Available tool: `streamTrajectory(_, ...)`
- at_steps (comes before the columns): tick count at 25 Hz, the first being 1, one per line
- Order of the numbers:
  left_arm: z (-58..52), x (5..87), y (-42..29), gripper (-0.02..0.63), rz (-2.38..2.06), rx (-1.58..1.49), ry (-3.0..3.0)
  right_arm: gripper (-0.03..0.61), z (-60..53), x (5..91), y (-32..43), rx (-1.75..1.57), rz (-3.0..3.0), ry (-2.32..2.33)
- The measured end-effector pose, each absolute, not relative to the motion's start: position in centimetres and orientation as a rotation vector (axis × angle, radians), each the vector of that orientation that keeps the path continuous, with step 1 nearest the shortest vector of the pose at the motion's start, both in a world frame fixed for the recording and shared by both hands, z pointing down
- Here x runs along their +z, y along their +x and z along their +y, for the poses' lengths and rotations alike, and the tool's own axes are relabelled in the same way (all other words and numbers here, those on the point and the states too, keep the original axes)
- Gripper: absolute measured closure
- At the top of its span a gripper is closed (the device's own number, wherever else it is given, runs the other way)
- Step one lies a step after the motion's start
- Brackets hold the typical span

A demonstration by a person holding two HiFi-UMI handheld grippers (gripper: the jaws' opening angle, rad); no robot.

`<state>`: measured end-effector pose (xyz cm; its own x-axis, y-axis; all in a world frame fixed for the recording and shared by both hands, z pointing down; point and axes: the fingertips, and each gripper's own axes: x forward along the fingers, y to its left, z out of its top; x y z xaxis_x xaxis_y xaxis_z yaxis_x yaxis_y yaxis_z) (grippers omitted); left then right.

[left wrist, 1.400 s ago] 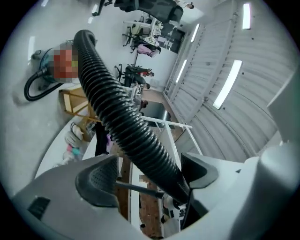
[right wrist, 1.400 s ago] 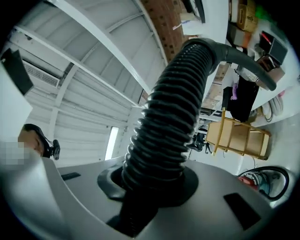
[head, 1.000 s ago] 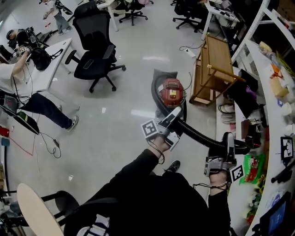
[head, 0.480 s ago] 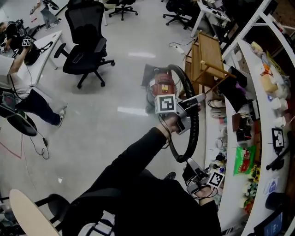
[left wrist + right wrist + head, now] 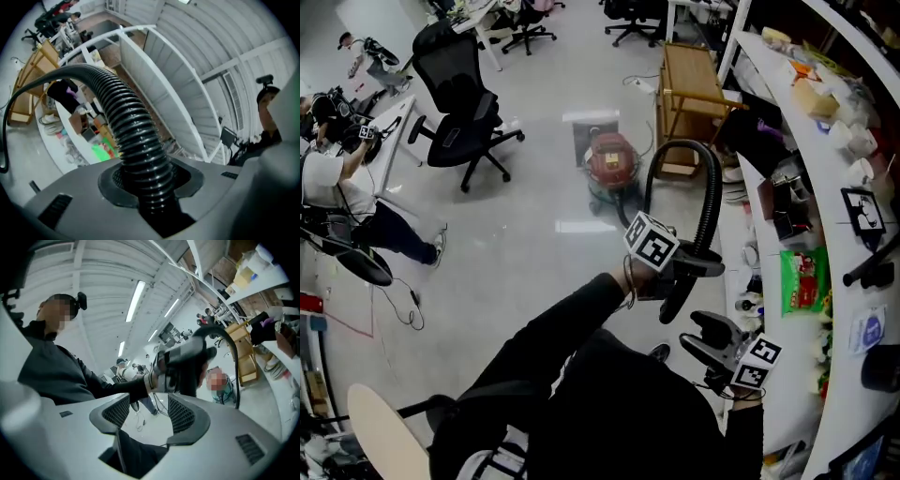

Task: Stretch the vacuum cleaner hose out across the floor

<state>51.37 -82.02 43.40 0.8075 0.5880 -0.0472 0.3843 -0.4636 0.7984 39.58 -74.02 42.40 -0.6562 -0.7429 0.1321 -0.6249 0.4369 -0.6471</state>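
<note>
Clamping the hose point(image 5: 126, 122), the left gripper point(image 5: 151, 185) hides its lower stretch.

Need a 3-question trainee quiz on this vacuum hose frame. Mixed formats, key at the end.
1. Which gripper clamps the black ribbed vacuum hose? A) left gripper B) right gripper C) neither
2. True or false: the right gripper's jaws stand apart with nothing between them.
3. Fill in: the hose arcs up from the round red canister vacuum cleaner, which stands on the ____.
Key: 1 A, jaws just closed further on the hose; 2 true, jaws just opened, empty; 3 floor.
</note>
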Motion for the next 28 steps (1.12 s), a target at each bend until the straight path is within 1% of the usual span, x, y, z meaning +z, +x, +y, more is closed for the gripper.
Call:
streamTrajectory(2,-76.5,47.0,50.7,0.453,0.750,0.460,2.141,0.316,-71.5,42.6,44.1,-0.963,2.435,-1.292)
streamTrajectory(5,-70.1,51.3,48.5,0.453,0.737,0.625,2.117,0.339,-69.9,45.0,52.5,-0.904,2.170,-1.588)
streamTrajectory(6,-68.4,52.3,47.5,0.453,0.718,0.658,2.103,0.341,-69.4,46.0,54.3,-0.897,2.125,-1.661)
streamTrajectory(8,-65.9,53.5,45.4,0.453,0.689,0.708,2.087,0.342,-69.0,47.5,55.5,-0.889,2.141,-1.744)
streamTrajectory(12,-62.6,54.4,41.3,0.453,0.648,0.788,2.126,0.342,-69.2,49.6,52.6,-0.934,2.298,-1.747)
streamTrajectory(16,-59.6,54.6,37.1,0.454,0.655,0.925,2.264,0.337,-70.1,50.3,46.5,-1.212,2.181,-1.419)
streamTrajectory(20,-54.6,55.9,31.7,0.455,0.838,1.242,2.403,0.228,-72.0,48.5,42.7,-1.272,2.138,-1.262)
streamTrajectory(23,-50.1,57.7,26.3,0.454,1.066,1.574,2.328,0.212,-70.0,51.9,39.2,-1.516,2.187,-1.360)
streamTrajectory(25,-47.3,58.9,23.7,0.454,1.181,1.722,2.270,0.212,-66.4,55.4,37.9,-1.720,2.165,-1.489)
streamTrajectory(28,-46.9,62.0,20.6,0.454,1.200,1.963,2.276,0.213,-60.6,59.6,37.0,-1.941,1.911,-1.552)
